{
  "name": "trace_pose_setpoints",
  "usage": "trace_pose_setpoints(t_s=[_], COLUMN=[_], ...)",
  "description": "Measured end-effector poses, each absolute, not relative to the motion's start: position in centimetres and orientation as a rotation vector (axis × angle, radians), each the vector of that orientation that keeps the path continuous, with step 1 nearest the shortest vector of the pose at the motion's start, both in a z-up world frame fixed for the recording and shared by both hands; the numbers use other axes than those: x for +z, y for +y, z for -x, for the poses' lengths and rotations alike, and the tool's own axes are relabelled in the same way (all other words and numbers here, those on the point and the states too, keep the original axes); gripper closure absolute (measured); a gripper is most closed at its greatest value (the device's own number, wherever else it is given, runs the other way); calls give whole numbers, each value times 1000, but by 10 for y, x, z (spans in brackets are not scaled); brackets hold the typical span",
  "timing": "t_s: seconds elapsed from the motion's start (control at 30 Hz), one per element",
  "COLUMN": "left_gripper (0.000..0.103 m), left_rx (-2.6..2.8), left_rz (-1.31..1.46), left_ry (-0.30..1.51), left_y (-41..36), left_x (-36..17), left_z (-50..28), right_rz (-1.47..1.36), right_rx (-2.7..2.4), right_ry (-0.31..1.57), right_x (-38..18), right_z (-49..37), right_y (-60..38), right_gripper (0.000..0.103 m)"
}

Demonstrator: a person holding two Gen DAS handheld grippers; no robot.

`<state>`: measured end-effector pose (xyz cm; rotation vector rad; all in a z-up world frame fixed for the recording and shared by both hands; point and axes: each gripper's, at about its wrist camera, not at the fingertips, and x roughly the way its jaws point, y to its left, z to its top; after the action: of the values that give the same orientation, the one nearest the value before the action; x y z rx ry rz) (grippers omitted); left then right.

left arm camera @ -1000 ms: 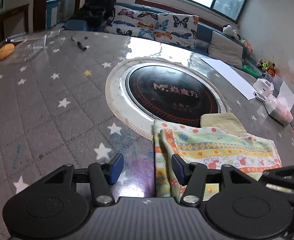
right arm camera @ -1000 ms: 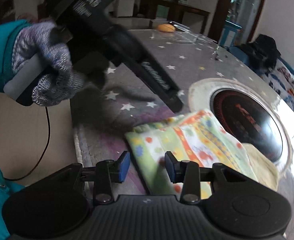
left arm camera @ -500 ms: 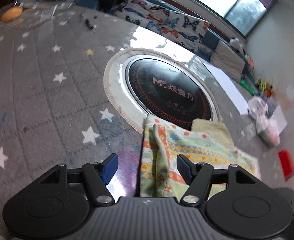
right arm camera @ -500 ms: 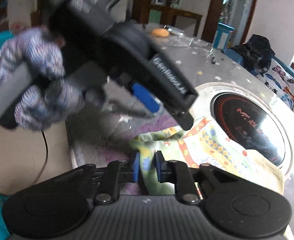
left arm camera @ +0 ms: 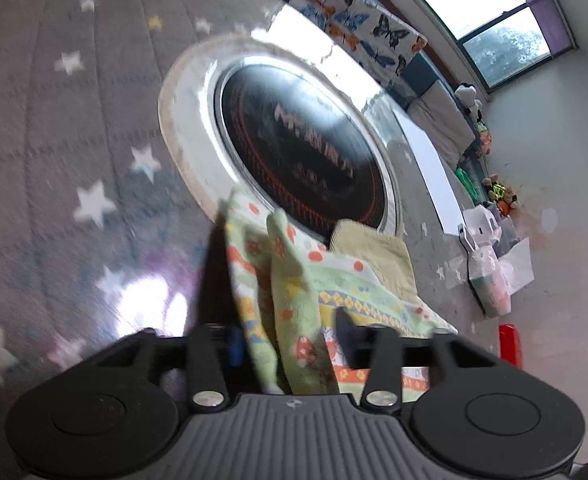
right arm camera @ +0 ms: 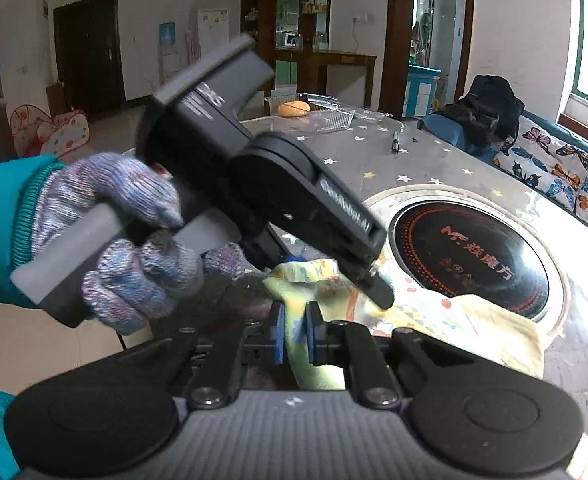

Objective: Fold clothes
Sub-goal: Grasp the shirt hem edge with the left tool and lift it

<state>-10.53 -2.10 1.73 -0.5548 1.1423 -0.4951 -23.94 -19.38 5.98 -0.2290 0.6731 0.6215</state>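
Both grippers are working one patterned cloth (left arm camera: pixel 294 288) at the table's (left arm camera: pixel 54 140) near edge. Right gripper (right arm camera: pixel 294 336) is clamping a fold; left gripper (left arm camera: pixel 286 344) is closing around another. Ahead of the jaws are lying a yellow towel (left arm camera: pixel 377 248) and black induction cooktop (left arm camera: pixel 301 152).
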Motion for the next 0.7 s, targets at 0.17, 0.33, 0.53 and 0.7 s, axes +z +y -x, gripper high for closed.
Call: trace_pose_setpoints(t_s=[0.17,0.33,0.53,0.7], left_gripper=[92,92,92,92], left_rx=[-478,-481,-491,-492], left_rz=[598,565,492,453], left_ry=[1159,1153,1126,1115], left_y=[-17,-18,-23,-27], left_x=[8,11,15,17], left_z=[106,106,109,110], right_rz=[211,171,91,8], right_rx=[625,504,238,17], right_ry=[685,688,732,779], right_x=[59,62,53,32], right_z=[244,248,245,242], right_y=[-200,-226,-289,-348], right_gripper=[88,80,68,67])
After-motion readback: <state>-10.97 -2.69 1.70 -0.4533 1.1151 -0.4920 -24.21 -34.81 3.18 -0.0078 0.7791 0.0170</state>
